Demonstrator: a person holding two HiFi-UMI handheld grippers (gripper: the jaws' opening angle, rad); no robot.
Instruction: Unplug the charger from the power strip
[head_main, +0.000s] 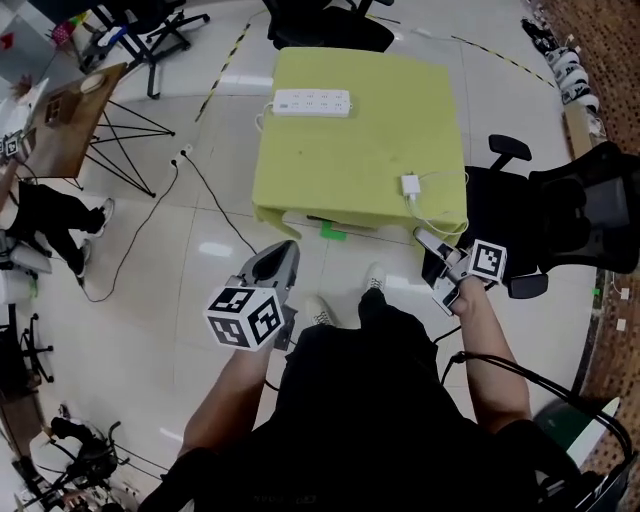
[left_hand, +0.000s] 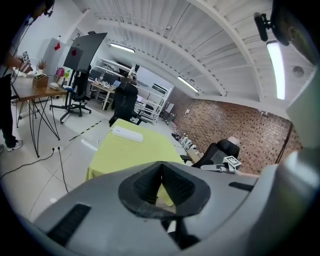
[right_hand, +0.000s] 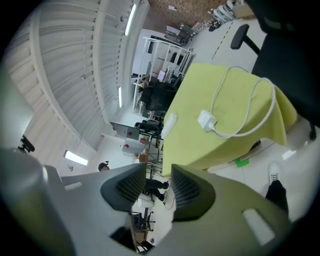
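Note:
A white power strip (head_main: 312, 102) lies at the far edge of the yellow-green table (head_main: 340, 160), with no plug in its sockets. The white charger (head_main: 411, 186) rests loose on the table's near right part, its white cable (head_main: 440, 215) looping over the front edge. My left gripper (head_main: 280, 258) hovers off the table's near left corner, jaws shut and empty. My right gripper (head_main: 425, 240) hangs just off the near right corner, open with nothing between its pads. In the right gripper view the charger (right_hand: 206, 120) and the strip (right_hand: 169, 123) lie beyond my open right gripper (right_hand: 159, 182).
A black office chair (head_main: 580, 215) stands close to the table's right side, another chair (head_main: 330, 25) behind its far edge. A wooden desk (head_main: 70, 115) on wire legs is at the left, with a cable (head_main: 215, 200) across the floor. The person's shoes (head_main: 320, 310) stand before the table.

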